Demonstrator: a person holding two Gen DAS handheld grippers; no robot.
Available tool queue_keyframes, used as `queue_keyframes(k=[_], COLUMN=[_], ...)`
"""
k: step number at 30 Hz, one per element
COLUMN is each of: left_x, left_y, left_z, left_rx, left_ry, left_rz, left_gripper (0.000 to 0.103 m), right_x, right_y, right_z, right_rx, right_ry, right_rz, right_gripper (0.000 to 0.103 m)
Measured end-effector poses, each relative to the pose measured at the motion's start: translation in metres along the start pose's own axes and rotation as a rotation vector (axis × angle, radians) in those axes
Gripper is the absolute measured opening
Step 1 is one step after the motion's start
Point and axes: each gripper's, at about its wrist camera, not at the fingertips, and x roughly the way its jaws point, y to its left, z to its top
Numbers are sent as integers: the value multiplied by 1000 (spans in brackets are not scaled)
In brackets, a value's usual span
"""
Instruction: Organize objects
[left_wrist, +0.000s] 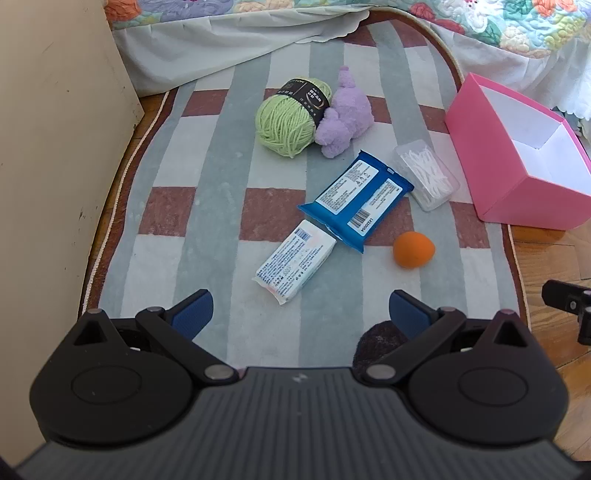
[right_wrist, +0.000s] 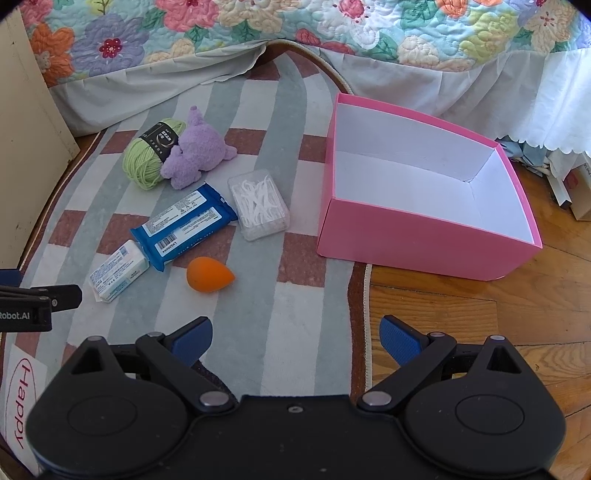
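The pink box (right_wrist: 424, 243) stood open and empty at the rug's (right_wrist: 288, 295) right edge, partly on the wood floor (right_wrist: 461, 314). The clear floss-pick case (right_wrist: 258, 205) lay nearest it, then the blue packet (right_wrist: 184, 225), white packet (right_wrist: 118, 271), orange sponge (right_wrist: 208, 275), green yarn (right_wrist: 147, 157) and purple plush toy (right_wrist: 199, 153). Left gripper (left_wrist: 301, 314) and right gripper (right_wrist: 295, 338) hovered above bare rug, jaws wide, holding nothing.

A striped rug (right_wrist: 280, 332) in grey-green, white and brick red lies on a wood parquet floor (right_wrist: 480, 314). Along its far edge hangs a floral quilt (right_wrist: 258, 33) with a pale bed skirt (left_wrist: 221, 48). A cream cabinet side (left_wrist: 55, 147) stands at the rug's left edge. Daylight is soft.
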Motion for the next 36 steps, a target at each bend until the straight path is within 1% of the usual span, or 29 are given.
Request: queue_keyframes(k=[4, 7, 10, 21, 36], left_x=[-1, -2, -4, -3, -3], left_y=[1, 1, 1, 3, 3], left_z=[-1, -1, 0, 0, -3], left_rx=[1, -1, 5, 2, 11], left_ry=[-3, -12, -19, -10, -1], left_rz=[-5, -21, -19, -16, -27], left_gripper=[103, 103, 103, 103, 103], right_x=[0, 0, 0, 0, 0], right_y=[-1, -4, -4, -7, -3], right_z=[0, 0, 0, -1, -2], right_rx=[1, 6, 4, 25, 15], right_ry=[0, 0, 0, -5, -1], right_rz=[-1, -2, -3, -12, -13], right_gripper=[99, 99, 99, 99, 99])
